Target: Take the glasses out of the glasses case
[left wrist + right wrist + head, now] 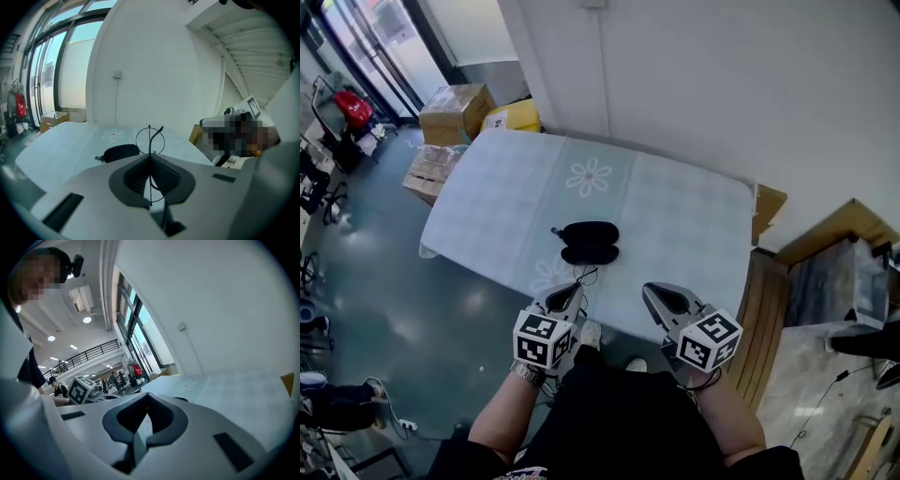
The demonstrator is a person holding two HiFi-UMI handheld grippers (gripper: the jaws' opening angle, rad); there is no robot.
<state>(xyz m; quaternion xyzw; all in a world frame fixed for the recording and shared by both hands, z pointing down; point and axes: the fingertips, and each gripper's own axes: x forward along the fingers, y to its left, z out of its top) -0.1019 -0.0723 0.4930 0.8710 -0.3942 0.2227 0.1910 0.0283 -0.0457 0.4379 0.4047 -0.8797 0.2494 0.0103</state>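
You are pinching the wire-rimmed glasses [150, 139] in your left claw [570, 291].
The open glasses case [590, 242] is lying at its 12 o'clock on the bench [684, 220]; your right claw [653, 292] is hanging closed, empty.

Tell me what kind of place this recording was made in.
Likely an open-plan office or lab workspace: cardboard boxes on the floor, a cloth-covered table, and a railed upper gallery.

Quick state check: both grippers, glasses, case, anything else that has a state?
left gripper: shut on the glasses
right gripper: shut, nothing between its jaws
glasses: out of the case, clamped in the left gripper, one round rim standing above its tips
glasses case: open, both halves lying on the table
cardboard box: closed, on the floor
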